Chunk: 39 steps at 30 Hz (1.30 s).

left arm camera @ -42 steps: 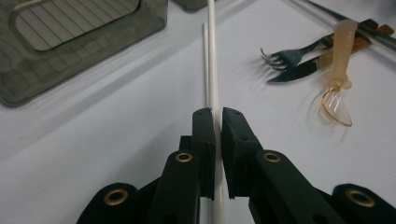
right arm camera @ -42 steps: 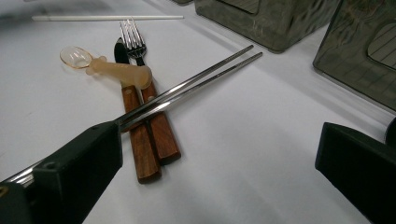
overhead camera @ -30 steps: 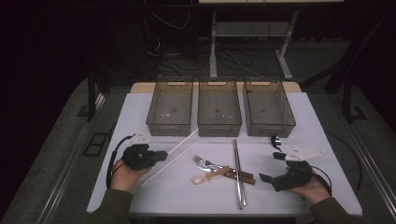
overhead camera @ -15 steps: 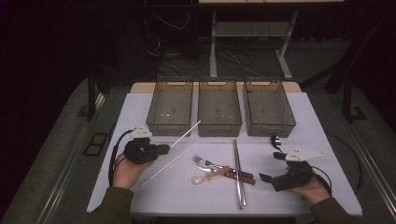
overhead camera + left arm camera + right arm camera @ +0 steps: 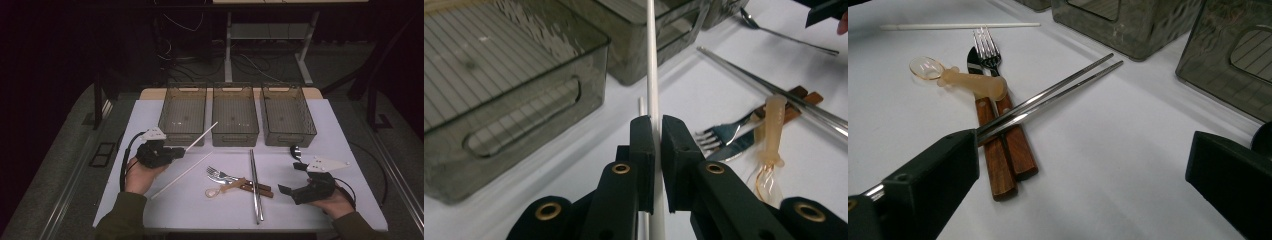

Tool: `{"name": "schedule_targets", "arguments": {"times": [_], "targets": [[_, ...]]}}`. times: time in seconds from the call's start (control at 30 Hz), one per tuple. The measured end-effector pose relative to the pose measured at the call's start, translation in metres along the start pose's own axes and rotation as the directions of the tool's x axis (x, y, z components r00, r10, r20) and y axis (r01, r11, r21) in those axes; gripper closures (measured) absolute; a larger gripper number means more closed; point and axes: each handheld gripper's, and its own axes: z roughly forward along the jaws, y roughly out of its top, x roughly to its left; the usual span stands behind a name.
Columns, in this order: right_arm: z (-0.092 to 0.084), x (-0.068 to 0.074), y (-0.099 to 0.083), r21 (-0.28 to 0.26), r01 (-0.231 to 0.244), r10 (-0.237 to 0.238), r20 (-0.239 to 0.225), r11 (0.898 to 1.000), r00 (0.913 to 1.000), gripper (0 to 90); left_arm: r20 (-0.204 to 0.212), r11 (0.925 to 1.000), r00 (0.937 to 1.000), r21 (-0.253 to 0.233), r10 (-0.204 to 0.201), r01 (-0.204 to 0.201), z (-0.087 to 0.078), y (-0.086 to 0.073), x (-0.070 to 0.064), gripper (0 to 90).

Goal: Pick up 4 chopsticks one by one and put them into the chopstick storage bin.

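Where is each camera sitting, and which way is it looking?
High view: above the person's side, looking forward and down at the table; both forearms, left gripper, right gripper.
Left gripper view: rides that gripper, looking along jaws shut on a white chopstick toward the bins.
Right gripper view: rides that gripper, looking between open jaws.
Shared: metal chopsticks, fork.

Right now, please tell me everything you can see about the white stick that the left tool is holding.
The white stick is thin, straight, round and plain, perhaps plastic. The left tool is shut on it near one end; its black jaws press both sides. It is lifted off the table, tilted, and its free end points over the left bin. A second white stick lies flat below it.
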Motion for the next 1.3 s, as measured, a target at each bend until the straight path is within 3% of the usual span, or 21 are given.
{"name": "schedule_targets", "arguments": {"times": [0.57,1.3], "targets": [[0.000,0.000,0.000,-0.004,-0.005,0.005,0.003,1.000,1.0000,0.8,-0.009,0.9987,1.0000,-0.051,0.002,-0.002,0.005,0.022,0.009,84.2],[0.001,-0.002,-0.001,-0.001,-0.017,0.017,0.013,1.000,0.9998,0.8,-0.048,0.9963,0.9988,-0.086,-0.007,0.003,0.017,0.049,0.039,84.2]]}}
